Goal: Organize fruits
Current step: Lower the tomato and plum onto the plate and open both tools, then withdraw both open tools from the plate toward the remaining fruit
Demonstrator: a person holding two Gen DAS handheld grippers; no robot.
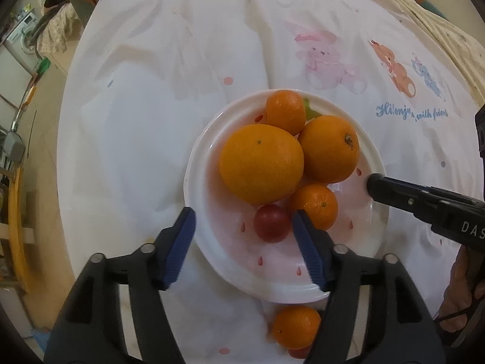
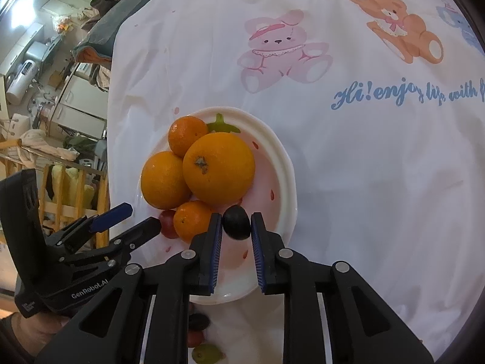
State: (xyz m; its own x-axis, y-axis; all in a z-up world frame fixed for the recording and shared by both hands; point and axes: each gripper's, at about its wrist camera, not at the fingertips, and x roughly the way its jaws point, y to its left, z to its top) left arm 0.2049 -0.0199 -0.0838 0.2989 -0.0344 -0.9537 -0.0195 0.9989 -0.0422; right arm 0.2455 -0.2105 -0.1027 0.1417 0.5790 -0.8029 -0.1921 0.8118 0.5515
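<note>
My left gripper point(image 1: 242, 227) hangs over the near rim of the white round plate with small red drop marks point(image 1: 376, 157), its blue-padded jaws standing well apart with nothing pressed between them. A small red round fruit point(image 1: 270, 223) lies on the plate just inside the gap, close to the right pad but not gripped. Behind it on the plate sit two large oranges point(image 1: 261, 163), touching each other, with a small mandarin point(image 1: 315, 206) tucked against their near side and another mandarin point(image 1: 285, 111) at the far rim, beside a green leaf-shaped print. A third mandarin point(image 1: 296, 327) lies off the plate on the white cartoon-printed tablecloth point(image 1: 151, 106), just beyond the plate's near edge.

My right gripper point(image 2: 236, 227) holds a small dark round fruit point(image 2: 236, 222) between its fingertips, jaws nearly closed on it, above the plate's near right part. More small fruits, one dark, one red and one green point(image 2: 207, 352), lie on the cloth near the plate's near edge.
</note>
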